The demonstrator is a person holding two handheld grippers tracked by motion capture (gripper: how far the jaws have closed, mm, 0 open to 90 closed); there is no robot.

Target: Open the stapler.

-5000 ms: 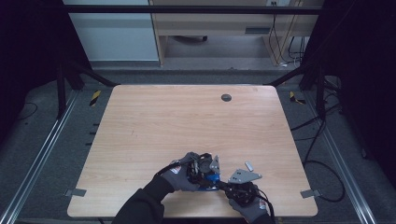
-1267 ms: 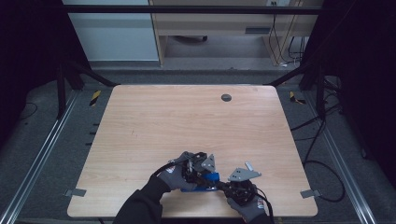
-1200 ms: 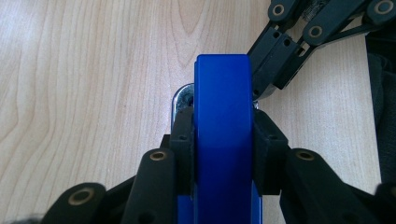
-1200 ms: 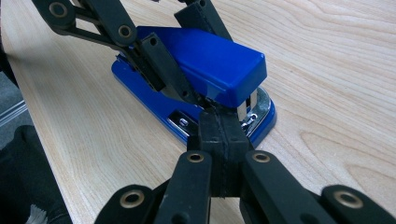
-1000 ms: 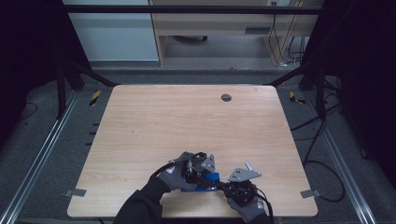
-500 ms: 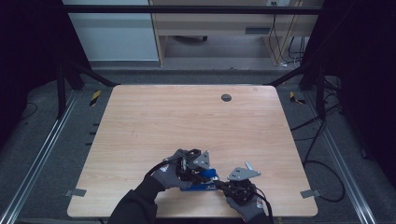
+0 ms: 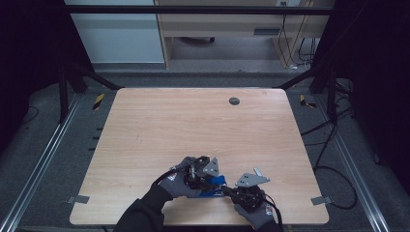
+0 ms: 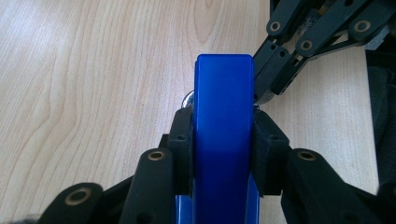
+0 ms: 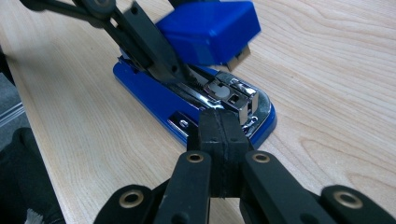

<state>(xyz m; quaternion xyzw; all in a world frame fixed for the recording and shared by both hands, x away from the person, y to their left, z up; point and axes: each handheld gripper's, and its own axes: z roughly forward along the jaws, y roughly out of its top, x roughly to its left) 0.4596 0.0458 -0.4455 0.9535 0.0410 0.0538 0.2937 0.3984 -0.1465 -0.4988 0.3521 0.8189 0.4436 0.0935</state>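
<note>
Since the frame five seconds back, we note the left gripper [image 7: 209, 175] has shifted slightly left, lifting the stapler's [image 9: 196, 100] blue top cover [image 8: 223, 135]. Near edge of the surface [image 7: 193, 121]: the right gripper [image 9: 218, 140] has its fingers pressed together, empty, tips just before the stapler's front. The left fingers clamp the raised cover on both sides. The base lies flat, magazine exposed.

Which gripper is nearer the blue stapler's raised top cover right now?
Left. The left gripper clamps the blue plastic stapler's raised top cover between its fingers; the right gripper, shut, sits at the stapler's base, below the cover.
</note>
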